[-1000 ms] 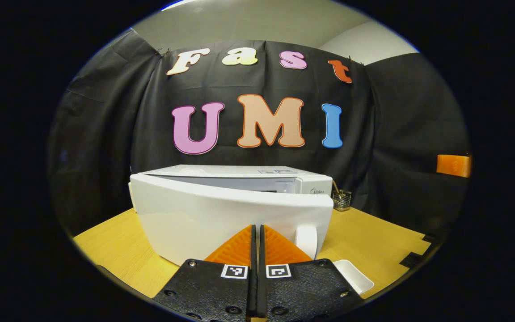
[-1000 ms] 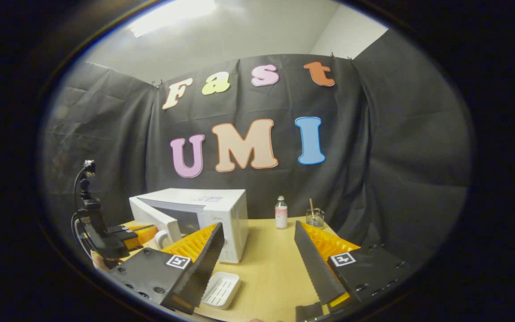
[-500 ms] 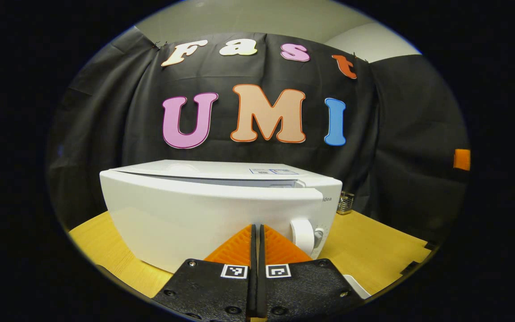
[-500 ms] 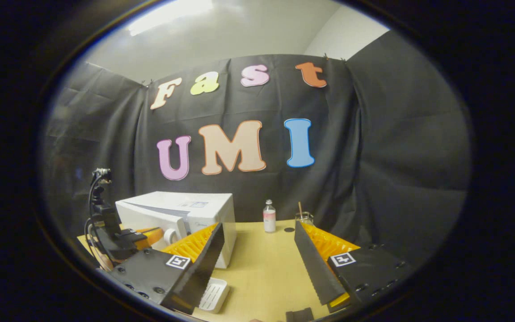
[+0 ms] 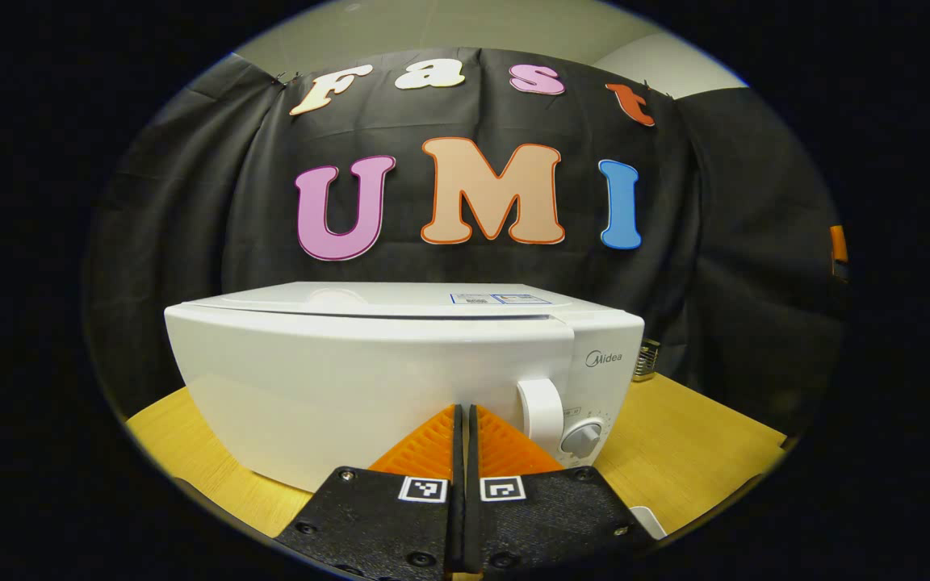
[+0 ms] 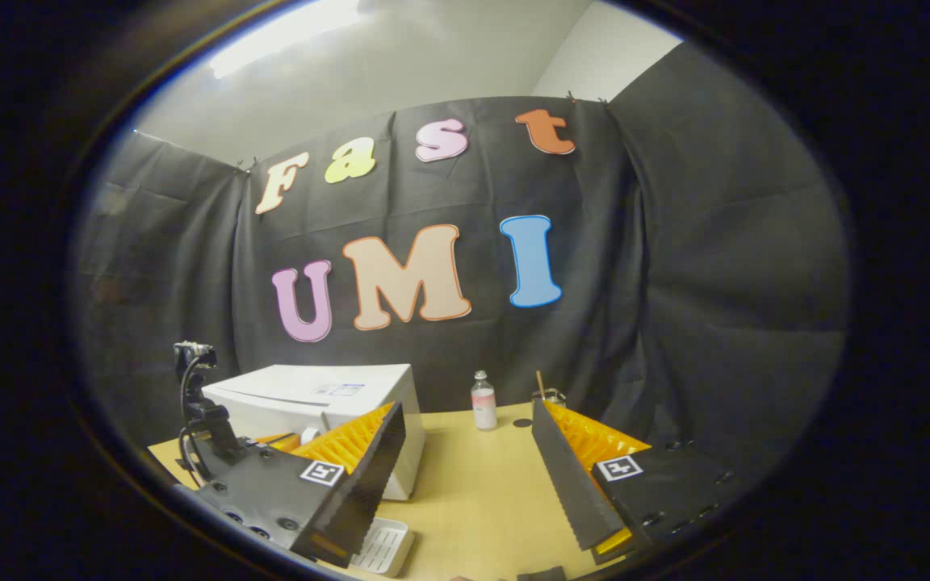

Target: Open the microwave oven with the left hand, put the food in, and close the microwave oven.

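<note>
Swung shut, microwave door (image 5: 368,387) meets closed left gripper (image 5: 462,420); right gripper (image 6: 465,452) open.

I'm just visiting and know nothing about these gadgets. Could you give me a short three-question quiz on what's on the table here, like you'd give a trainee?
1. True or false: the microwave door stands wide open.
2. Multiple choice: the right gripper has its fingers A) pressed together, B) spread apart with nothing between them, C) clamped on a bottle.
3. Fill in: in the right gripper view, the small bottle stands on the table to the ____ of the microwave.

Key
1. False: the door looks shut or nearly so, with the left gripper, fingers together, right at its front.
2. B.
3. Right.
</note>
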`<act>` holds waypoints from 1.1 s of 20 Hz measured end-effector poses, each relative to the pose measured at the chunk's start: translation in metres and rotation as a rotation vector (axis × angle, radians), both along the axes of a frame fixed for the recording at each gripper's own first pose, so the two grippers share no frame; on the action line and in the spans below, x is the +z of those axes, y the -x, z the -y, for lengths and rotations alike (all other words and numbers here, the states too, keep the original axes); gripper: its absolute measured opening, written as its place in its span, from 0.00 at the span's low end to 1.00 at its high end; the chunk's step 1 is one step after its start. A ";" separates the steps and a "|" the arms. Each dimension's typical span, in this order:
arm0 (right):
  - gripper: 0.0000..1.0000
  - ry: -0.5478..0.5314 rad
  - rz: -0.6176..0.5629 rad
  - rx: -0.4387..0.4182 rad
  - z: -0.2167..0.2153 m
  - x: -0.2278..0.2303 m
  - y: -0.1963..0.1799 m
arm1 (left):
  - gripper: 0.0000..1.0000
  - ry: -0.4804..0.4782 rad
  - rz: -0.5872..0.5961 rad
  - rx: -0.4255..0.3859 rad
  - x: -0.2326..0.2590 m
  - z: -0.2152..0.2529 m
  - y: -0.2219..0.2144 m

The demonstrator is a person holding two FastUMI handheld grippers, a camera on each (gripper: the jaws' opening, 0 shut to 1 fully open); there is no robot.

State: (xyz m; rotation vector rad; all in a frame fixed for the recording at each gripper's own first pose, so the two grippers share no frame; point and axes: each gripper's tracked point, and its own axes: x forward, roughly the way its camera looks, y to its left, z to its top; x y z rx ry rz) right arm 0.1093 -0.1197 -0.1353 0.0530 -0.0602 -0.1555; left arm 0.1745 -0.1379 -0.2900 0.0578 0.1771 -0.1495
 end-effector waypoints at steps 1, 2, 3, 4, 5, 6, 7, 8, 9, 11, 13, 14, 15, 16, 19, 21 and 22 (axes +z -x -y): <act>0.97 0.002 -0.004 -0.005 0.002 -0.001 -0.001 | 0.01 0.003 0.006 -0.008 0.001 0.003 -0.001; 0.96 0.001 -0.007 -0.009 0.003 -0.001 -0.002 | 0.01 0.006 0.002 -0.009 0.001 0.004 -0.001; 0.96 -0.003 -0.008 -0.009 0.004 0.000 -0.004 | 0.01 0.010 -0.008 -0.008 -0.002 0.004 -0.001; 0.96 -0.006 -0.010 -0.007 0.003 -0.001 -0.004 | 0.01 0.016 -0.023 -0.013 -0.005 0.007 0.000; 0.97 -0.007 -0.015 -0.007 0.003 -0.002 -0.006 | 0.00 0.027 -0.042 -0.021 -0.010 0.009 -0.001; 0.97 -0.005 -0.020 -0.007 0.003 -0.004 -0.008 | 0.01 0.037 -0.064 -0.019 -0.015 0.010 0.001; 0.97 0.000 -0.025 -0.006 0.002 -0.006 -0.011 | 0.01 0.037 -0.054 -0.018 -0.012 0.010 0.001; 0.96 0.006 -0.029 -0.005 0.001 -0.007 -0.012 | 0.01 0.039 -0.037 -0.019 -0.009 0.010 0.000; 0.96 0.012 -0.034 -0.003 -0.001 -0.008 -0.014 | 0.01 0.043 -0.042 -0.016 -0.010 0.010 -0.002; 0.96 0.020 -0.043 0.006 -0.006 -0.010 -0.018 | 0.01 0.043 -0.060 -0.010 -0.016 0.012 -0.007; 0.96 0.027 -0.052 0.020 -0.014 -0.012 -0.022 | 0.01 0.028 -0.033 -0.016 -0.010 0.012 -0.010; 0.97 0.028 -0.057 0.027 -0.018 -0.012 -0.023 | 0.01 0.031 -0.028 -0.020 -0.007 0.014 -0.009; 0.97 0.028 -0.062 0.036 -0.021 -0.013 -0.024 | 0.01 0.037 -0.022 -0.024 -0.008 0.016 -0.011; 0.97 0.027 -0.063 0.046 -0.026 -0.013 -0.023 | 0.01 0.044 -0.025 -0.027 -0.007 0.017 -0.011; 0.97 0.037 -0.075 0.062 -0.035 -0.016 -0.021 | 0.01 0.008 -0.041 0.001 -0.002 0.009 -0.005; 0.97 0.038 -0.086 0.077 -0.043 -0.018 -0.019 | 0.01 0.017 0.000 -0.017 0.018 0.008 0.008; 0.97 0.037 -0.091 0.086 -0.047 -0.019 -0.016 | 0.01 0.015 0.025 -0.017 0.033 0.004 0.015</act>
